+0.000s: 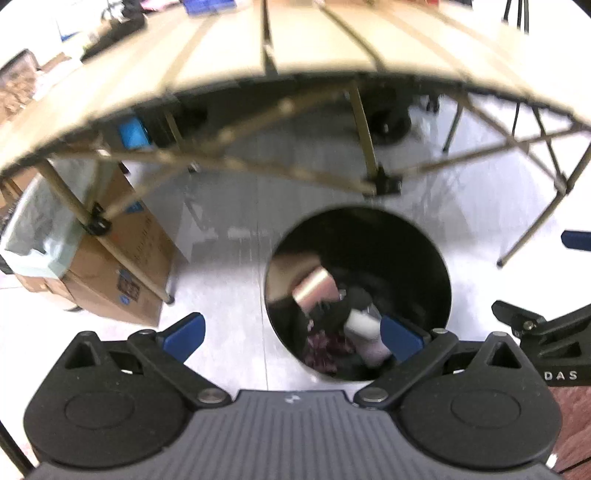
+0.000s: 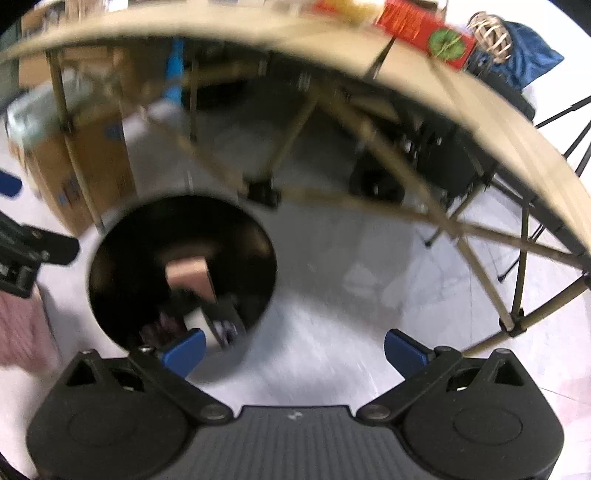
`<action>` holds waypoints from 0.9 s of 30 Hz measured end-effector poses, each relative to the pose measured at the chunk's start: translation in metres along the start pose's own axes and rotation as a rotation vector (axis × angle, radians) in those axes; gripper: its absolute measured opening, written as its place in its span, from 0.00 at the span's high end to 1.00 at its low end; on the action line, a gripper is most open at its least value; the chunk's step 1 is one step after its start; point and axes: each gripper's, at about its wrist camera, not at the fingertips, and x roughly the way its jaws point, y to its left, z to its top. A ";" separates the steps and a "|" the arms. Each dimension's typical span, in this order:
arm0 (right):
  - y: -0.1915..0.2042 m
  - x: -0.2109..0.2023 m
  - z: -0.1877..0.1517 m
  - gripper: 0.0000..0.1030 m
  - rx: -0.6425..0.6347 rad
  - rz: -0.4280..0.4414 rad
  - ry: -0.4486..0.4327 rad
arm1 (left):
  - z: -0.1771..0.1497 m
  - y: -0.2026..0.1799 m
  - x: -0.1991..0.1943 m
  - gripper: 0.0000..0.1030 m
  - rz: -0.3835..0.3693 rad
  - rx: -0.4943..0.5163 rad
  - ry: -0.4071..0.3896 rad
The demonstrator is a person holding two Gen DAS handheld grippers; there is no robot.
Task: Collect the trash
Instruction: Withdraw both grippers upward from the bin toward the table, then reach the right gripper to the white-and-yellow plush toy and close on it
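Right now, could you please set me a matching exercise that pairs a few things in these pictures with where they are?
Things:
1. round black trash bin
2. pink rectangular carton
3. red box with a green circle
4. brown cardboard box

Places:
a. on the wooden slatted table
b. on the floor beside a table leg
c. inside the bin
d. on the floor in front of the table, below both open grippers

Pairs: 1-d, 2-c, 3-a, 4-b

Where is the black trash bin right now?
The black trash bin stands on the pale floor just in front of the folding table, below both open hand-held grippers; it sits right of centre in the left wrist view and left of centre in the right.
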 end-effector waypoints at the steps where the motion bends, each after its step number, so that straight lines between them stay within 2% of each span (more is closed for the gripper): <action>1: -0.002 -0.008 0.003 0.00 0.013 0.018 -0.025 | 0.003 0.003 -0.008 0.00 0.000 -0.009 -0.025; 7: -0.011 -0.054 0.021 0.00 0.063 0.092 -0.177 | 0.017 0.012 -0.049 0.00 0.022 -0.032 -0.162; 12: -0.020 -0.079 0.044 0.00 0.099 0.097 -0.298 | 0.039 0.020 -0.070 0.00 0.035 -0.071 -0.249; 16: -0.028 -0.087 0.069 0.00 0.131 0.088 -0.361 | 0.061 0.027 -0.083 0.00 0.033 -0.102 -0.305; 23: -0.034 -0.084 0.112 0.00 0.151 0.089 -0.442 | 0.096 0.043 -0.082 0.00 0.038 -0.155 -0.341; 27: -0.035 -0.073 0.138 0.00 0.145 0.048 -0.462 | 0.116 0.054 -0.072 0.00 0.042 -0.182 -0.336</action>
